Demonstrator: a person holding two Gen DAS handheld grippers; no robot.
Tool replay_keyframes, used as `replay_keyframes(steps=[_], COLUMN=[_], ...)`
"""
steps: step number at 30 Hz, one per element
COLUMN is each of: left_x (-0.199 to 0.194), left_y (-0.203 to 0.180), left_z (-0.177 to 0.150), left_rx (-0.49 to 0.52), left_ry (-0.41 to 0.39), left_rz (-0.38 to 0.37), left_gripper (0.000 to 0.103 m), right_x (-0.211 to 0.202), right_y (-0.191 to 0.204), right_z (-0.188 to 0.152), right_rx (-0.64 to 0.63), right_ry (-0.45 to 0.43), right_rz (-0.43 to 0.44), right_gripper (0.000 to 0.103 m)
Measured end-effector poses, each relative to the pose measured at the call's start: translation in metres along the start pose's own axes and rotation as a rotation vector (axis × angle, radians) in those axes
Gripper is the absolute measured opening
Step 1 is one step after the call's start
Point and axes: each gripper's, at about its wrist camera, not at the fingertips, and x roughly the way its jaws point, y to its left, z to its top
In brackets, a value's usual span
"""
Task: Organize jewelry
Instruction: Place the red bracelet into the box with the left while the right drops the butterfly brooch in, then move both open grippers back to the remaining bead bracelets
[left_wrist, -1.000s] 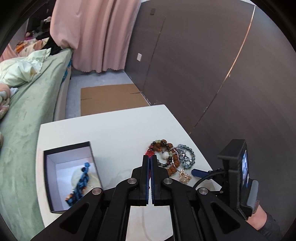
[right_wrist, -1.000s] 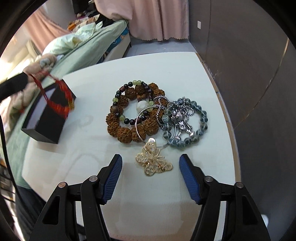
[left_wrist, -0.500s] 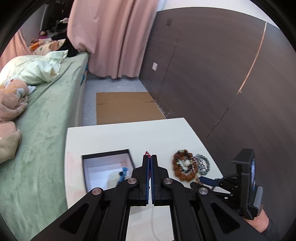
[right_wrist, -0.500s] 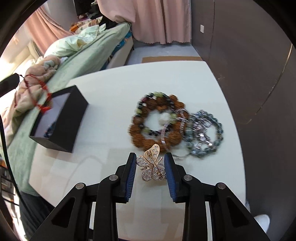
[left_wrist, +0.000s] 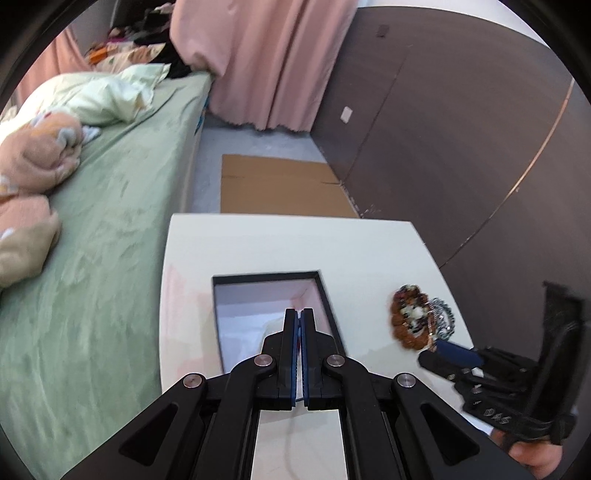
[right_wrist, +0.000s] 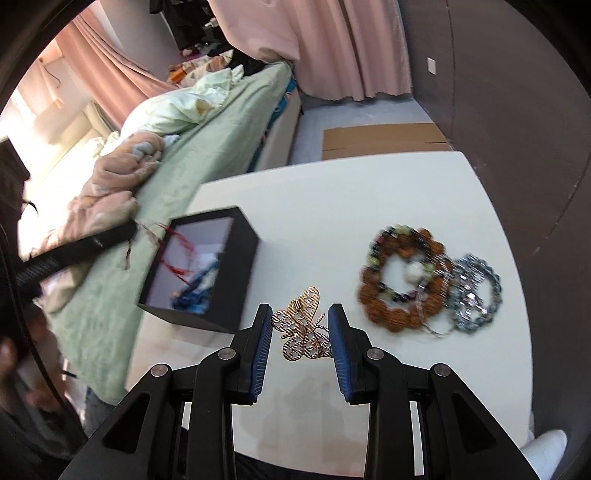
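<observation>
Both grippers have shifted: brooch lifted, red cord now over the box.
Right gripper (right_wrist: 300, 341) pinches the butterfly brooch (right_wrist: 303, 325) for boxing; left gripper (left_wrist: 299, 321), clamped on the red cord (right_wrist: 176, 243), dangles it into the black box (right_wrist: 236, 273) at centre-left.

This is a bedroom in a home. A bed (left_wrist: 110, 229) with a pale green sheet runs along one side, piled with a rumpled light green duvet (left_wrist: 99, 96), a peach fleece blanket (left_wrist: 33, 155) and a heap of clothes (left_wrist: 147, 33) at its far end. Long pink curtains (left_wrist: 266, 62) hang to the grey floor (left_wrist: 210, 162), where a flattened piece of cardboard (left_wrist: 277, 188) lies. Dark wood-grain wall panels (left_wrist: 461, 129), one carrying a white wall switch (left_wrist: 346, 114), close off the other side. A white table (left_wrist: 295, 247) stands right beside the bed, holding a black box (right_wrist: 236, 266) and bead bracelets (right_wrist: 406, 277).
</observation>
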Motion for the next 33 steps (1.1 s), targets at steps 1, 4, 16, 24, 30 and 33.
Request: replay_keyframes(steps=[1,4,16,24,30,33], left_x=[0.001,0.003,-0.015,-0.031,-0.037,-0.036], left_y=[0.003,0.014,0.059,0.078,0.082,0.075], left_z=[-0.001,-0.006,-0.019,-0.023,-0.025,-0.025], left_rx=[-0.006,-0.026,-0.142,-0.158,-0.172,-0.160], left_ry=[0.007,0.034,-0.005,-0.018,-0.023,-0.016], left_rz=[-0.002,-0.010,-0.019,0.006,-0.009,-0.025], left_gripper=[0.001,0.001,0.083,0.086,0.099,0.100], right_x=[0.000,-0.001,0.018,0.040,0.047,0.040], right_y=[0.004,0.017,0.059,0.074,0.074,0.067], right_z=[0.002,0.010,0.029,0.033,0.035,0.031], right_rx=[-0.001,-0.006,-0.009,0.015,0.053,0.065], right_ry=[-0.003,-0.009,0.006,0.050,0.088,0.072], right_rz=[0.010,0.042,0.153,0.220,0.235,0.223], right_gripper=[0.032,0.032,0.032,0.032,0.038,0.058])
